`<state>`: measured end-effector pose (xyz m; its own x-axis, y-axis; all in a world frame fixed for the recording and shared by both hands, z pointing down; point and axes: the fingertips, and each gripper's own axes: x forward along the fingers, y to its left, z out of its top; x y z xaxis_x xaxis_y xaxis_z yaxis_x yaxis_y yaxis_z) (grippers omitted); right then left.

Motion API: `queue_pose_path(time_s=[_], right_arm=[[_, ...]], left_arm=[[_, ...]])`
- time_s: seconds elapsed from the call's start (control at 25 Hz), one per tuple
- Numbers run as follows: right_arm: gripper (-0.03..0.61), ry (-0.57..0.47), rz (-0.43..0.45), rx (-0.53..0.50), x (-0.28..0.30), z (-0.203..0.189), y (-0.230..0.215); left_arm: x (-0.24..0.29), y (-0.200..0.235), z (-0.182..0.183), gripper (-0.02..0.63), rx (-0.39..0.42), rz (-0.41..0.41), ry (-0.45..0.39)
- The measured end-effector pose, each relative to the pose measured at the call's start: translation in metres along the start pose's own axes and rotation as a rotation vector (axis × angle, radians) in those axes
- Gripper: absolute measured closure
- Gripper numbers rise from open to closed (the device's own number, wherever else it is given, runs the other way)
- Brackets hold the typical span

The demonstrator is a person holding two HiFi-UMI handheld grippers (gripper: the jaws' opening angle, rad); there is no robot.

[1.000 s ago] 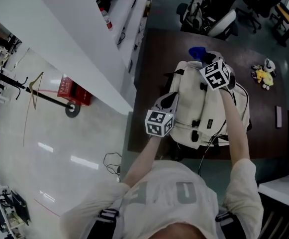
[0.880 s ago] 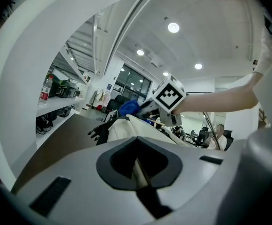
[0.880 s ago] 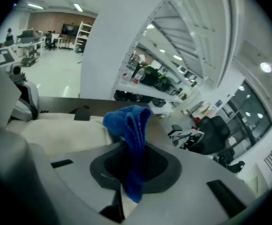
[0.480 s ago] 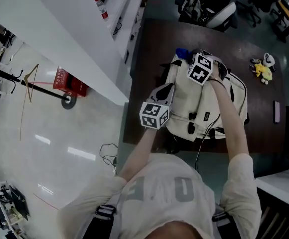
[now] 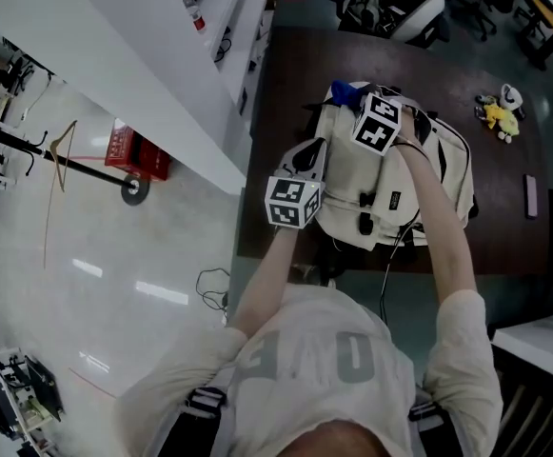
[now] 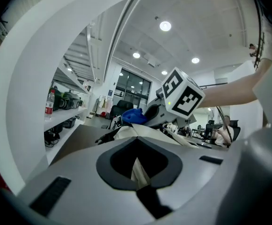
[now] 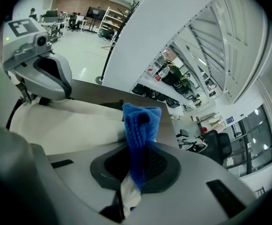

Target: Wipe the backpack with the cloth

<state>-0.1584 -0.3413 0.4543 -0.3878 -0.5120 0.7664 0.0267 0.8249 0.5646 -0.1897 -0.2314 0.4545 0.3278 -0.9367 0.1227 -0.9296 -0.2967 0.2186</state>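
Lying flat on the dark brown table (image 5: 495,227), the cream backpack (image 5: 352,184) sits right in front of the person, near the table's close edge. The right gripper (image 7: 136,163) has its jaws pressed together on the blue cloth (image 7: 141,121), which sticks up out of them in a folded bunch. A small white tag (image 7: 128,193) hangs from the cloth low between the jaws. In the head view the cloth shows at the far end of the backpack, with the right gripper's marker cube (image 5: 379,122) just behind it; whether the cloth touches the bag there cannot be told. The left gripper (image 6: 138,165) is pinched together too, and a fold of the backpack's cream fabric runs up between its jaws. It holds the bag at its left side, about halfway along. The right gripper is the one farther from the person. Black buckles (image 5: 364,223) show on the backpack. A yellow toy (image 5: 497,114) lies on the table well off to the right, and a thin dark thing (image 5: 530,195) lies near the table's right edge. A red box (image 5: 139,156) stands on the pale floor to the left. Office chairs (image 5: 390,8) stand past the far side of the table
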Motion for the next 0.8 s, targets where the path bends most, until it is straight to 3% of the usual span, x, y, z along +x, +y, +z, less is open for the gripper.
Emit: queue_pose_path(time_s=[0.36, 0.6, 0.8], right_arm=[[0.537, -0.019, 0.008, 0.000, -0.027, 0.007, 0.047], [0.537, -0.047, 0.019, 0.071, -0.050, -0.001, 0.074], [0.537, -0.070, 0.029, 0.065, -0.067, -0.001, 0.109]], left_arm=[[-0.035, 0.018, 0.027, 0.609, 0.050, 0.092, -0.061], [-0.054, 0.010, 0.030, 0.609, 0.073, 0.104, -0.063], [-0.065, -0.003, 0.030, 0.609, 0.088, 0.106, -0.067]])
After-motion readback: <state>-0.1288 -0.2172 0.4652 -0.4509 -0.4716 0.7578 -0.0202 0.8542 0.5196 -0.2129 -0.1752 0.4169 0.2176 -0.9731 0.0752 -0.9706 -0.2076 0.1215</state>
